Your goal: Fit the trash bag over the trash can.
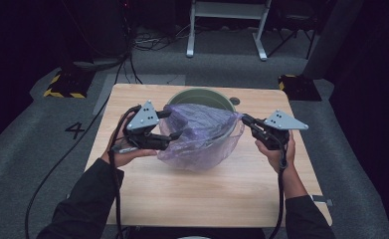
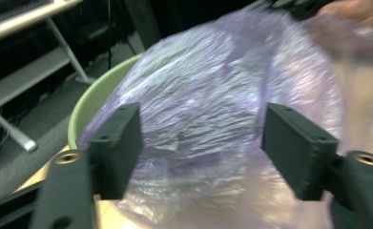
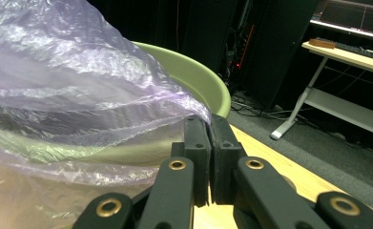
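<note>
While two tongs work at it, one purple plastic bag drapes one green bucket on the desk.

The right tongs are pressed together, pinching the bag's edge at the bucket rim just ahead of them. The left tongs stand spread, their two black jaws on either side of the bulging film without gripping it; the bag lies between both tongs, stretched from one to the other. Two hands, two trailing cables.
</note>
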`<state>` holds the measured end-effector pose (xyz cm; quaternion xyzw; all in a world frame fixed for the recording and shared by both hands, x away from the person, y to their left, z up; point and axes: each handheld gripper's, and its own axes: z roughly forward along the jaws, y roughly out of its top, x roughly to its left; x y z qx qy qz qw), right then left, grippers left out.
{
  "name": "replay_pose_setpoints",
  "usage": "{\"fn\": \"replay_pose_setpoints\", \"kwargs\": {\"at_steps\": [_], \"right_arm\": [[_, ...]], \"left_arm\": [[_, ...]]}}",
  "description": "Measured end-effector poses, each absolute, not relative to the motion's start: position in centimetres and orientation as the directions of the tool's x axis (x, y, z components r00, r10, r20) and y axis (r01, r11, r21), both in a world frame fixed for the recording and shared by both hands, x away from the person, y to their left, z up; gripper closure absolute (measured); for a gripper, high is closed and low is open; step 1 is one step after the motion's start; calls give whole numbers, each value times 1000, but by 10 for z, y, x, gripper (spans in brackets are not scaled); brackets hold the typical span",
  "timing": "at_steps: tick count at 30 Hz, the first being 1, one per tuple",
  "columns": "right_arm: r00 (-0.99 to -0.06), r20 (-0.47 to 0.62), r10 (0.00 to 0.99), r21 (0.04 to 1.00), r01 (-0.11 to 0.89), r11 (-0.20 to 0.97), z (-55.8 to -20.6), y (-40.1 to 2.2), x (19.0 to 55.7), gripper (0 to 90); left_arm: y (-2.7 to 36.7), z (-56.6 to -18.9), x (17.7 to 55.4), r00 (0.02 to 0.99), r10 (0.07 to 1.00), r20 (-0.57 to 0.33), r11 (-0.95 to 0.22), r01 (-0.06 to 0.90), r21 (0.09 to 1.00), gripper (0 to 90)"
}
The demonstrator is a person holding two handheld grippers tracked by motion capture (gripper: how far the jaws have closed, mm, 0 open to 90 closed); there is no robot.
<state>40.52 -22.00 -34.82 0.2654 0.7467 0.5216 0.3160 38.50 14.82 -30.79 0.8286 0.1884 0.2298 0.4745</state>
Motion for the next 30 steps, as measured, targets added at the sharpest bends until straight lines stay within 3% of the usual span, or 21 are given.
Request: {"fn": "replay_pose_setpoints", "kwargs": {"at_steps": [2,5,8,15,21,30], "right_arm": [[-661,-201,723,947,57,316,-348,-218,406,874],[-663,-196,722,949,57,309,-348,-215,409,882],[-659,-208,722,947,48,317,-347,-211,411,896],[-605,-181,776,951,92,294,-348,-214,425,900],[-551,-166,818,947,144,289,-349,-218,439,900],[-530,-112,841,929,243,277,-358,-219,462,900]], "left_arm": [[146,-311,395,813,537,224,-511,103,854,437],[147,-314,410,805,549,226,-520,117,846,641],[150,-316,420,789,572,223,-504,123,855,734],[162,-308,447,727,656,204,-464,176,868,779],[169,-302,462,717,673,181,-444,196,874,826],[196,-326,486,683,726,81,-386,307,870,869]]}}
